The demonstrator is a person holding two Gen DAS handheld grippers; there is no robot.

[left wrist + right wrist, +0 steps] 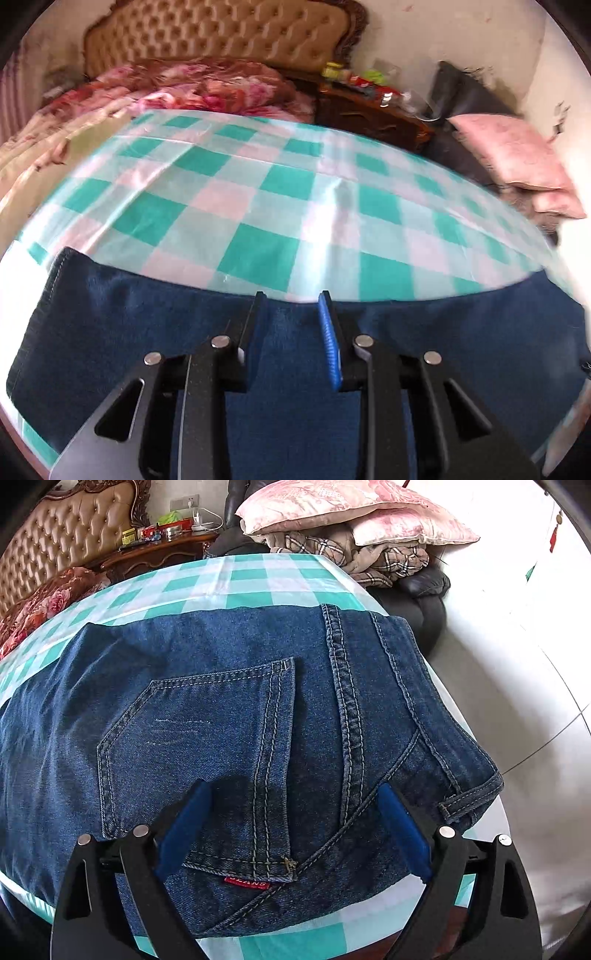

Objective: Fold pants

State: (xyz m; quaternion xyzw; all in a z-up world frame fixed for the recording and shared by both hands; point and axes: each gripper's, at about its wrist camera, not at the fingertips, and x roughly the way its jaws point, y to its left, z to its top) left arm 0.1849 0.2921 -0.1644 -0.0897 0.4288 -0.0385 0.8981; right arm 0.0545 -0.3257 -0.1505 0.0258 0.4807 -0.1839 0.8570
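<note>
Hovering low over a pair of dark blue denim jeans [295,369] spread flat on a table with a teal-and-white checked cloth [258,206], the left gripper [293,299] has its jaws parted a little with nothing between them; tips sit right at the far edge of the denim, whether touching the fabric, cannot tell, left view is motion-blurred. Stitched hem end of the jeans [55,273] lies to its left, rest of the leg runs off right

Right gripper [291,794] sits above the seat end of the jeans [229,709], jaws spread wide, empty, straddling the stitched back pocket [199,760] with its red label [246,883]; waistband and belt loop [461,805] just to its right, near the table's right edge. Pants already look doubled leg on leg, so judging the step as setting up the next fold, hem end toward waist end

To do it well:
- left takes the hem end through both layers, not just the top one, jaws well onto the cloth, not at the very rim
- right pins or grips near the waistband so the seat does not slide on the slick cloth
- lift low, carry across in one arc, land edges in line with the waist
- denim is stiff and heavy, a shallow pinch likely slips

Behind, left to right: tufted tan headboard [221,33], floral red blanket [207,88], dark wooden nightstand [369,110] with clutter, pink pillow [354,513] on folded plaid bedding [369,561]
</note>
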